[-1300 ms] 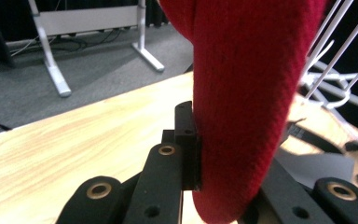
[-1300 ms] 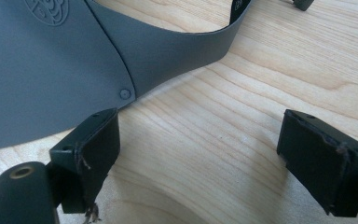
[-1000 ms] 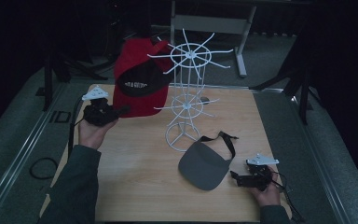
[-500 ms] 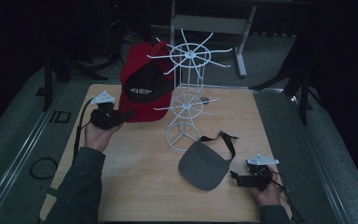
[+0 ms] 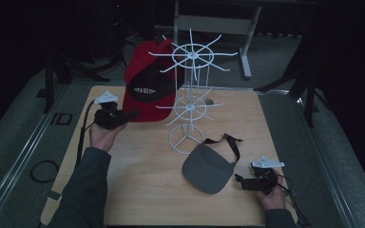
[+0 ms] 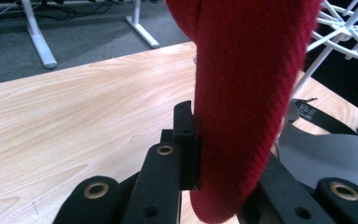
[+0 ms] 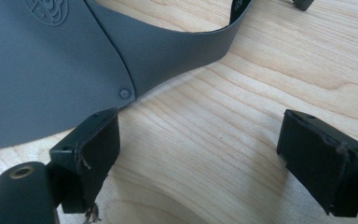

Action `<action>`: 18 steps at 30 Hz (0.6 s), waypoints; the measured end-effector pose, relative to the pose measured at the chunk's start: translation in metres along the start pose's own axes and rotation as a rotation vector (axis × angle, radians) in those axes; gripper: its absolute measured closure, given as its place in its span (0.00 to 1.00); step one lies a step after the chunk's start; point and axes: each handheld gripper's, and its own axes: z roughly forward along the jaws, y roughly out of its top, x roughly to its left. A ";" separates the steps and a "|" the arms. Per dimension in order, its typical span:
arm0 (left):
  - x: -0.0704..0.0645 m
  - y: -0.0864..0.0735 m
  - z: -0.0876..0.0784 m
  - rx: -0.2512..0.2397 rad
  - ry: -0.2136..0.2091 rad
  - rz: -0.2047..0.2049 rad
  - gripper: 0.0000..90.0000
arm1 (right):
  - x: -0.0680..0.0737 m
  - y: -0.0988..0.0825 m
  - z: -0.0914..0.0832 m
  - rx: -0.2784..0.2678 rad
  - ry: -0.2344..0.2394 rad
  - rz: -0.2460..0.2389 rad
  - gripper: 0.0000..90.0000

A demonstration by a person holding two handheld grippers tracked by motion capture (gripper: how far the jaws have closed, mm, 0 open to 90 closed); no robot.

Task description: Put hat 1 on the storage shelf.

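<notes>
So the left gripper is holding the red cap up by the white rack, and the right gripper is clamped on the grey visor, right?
Not quite. The right gripper is open beside the grey visor, its fingers spread over bare table, as the right gripper view shows. The left gripper does hold the red cap by the white rack.

White wire rack (image 5: 188,97) blocks mid-table; red cap (image 5: 148,90) against its left arms. Grey visor (image 5: 208,166) just left of my right gripper (image 5: 247,182). Bare wood front-left.

red cap (image 5: 148,90) with black front panel, held up off the table beside the white rack. brim edge pinched.
</notes>
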 end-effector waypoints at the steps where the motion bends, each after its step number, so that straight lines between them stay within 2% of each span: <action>1: 0.000 0.000 0.000 -0.004 0.003 -0.005 0.93 | 0.000 0.000 0.000 0.000 0.000 0.000 0.15; 9: 0.002 0.002 -0.008 -0.026 0.024 -0.012 0.88 | 0.000 0.000 0.000 0.000 0.000 0.000 0.15; 18: 0.005 0.004 -0.018 -0.073 0.034 -0.027 0.83 | 0.000 0.000 0.000 0.000 0.000 0.000 0.15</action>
